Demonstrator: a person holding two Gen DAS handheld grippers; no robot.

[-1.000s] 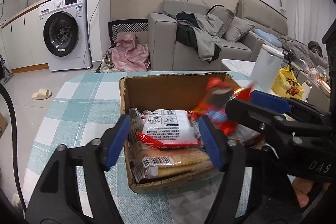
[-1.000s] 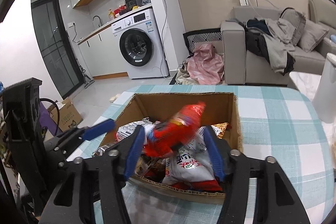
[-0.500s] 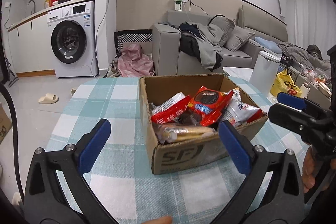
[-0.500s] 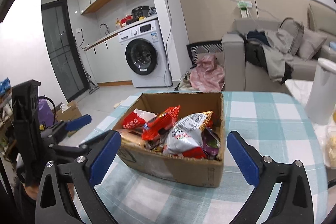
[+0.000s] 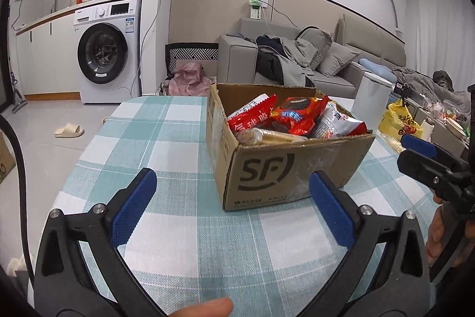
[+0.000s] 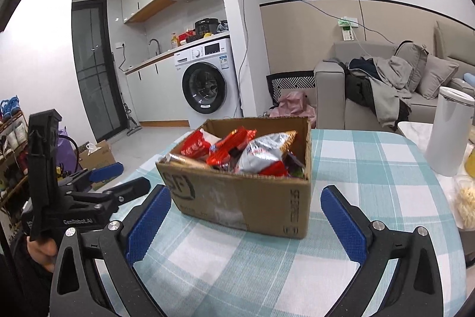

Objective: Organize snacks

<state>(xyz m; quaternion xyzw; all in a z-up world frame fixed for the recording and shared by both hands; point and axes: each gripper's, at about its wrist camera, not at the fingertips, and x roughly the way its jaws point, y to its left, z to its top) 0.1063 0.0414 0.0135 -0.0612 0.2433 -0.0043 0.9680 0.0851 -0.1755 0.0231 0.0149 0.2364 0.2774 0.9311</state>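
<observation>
A brown cardboard box (image 5: 285,174) marked SF stands on the teal checked tablecloth (image 5: 166,138); it also shows in the right wrist view (image 6: 246,198). It holds several snack packets, among them a red cookie packet (image 5: 297,113) and a silver-red bag (image 6: 264,153). My left gripper (image 5: 231,213) is open and empty, held back in front of the box. My right gripper (image 6: 246,228) is open and empty, also in front of the box. Each gripper shows at the edge of the other's view.
A white cylindrical bin (image 6: 448,129) stands right of the table, with a yellow bag (image 5: 400,124) near it. A sofa (image 5: 297,61) with clothes and a washing machine (image 5: 107,55) stand behind. A tray with food (image 6: 466,204) sits at the table's right edge.
The right gripper let go of the red cookie packet into the box. Both grippers opened wide and drew back from the box, toward the table's near edge.
</observation>
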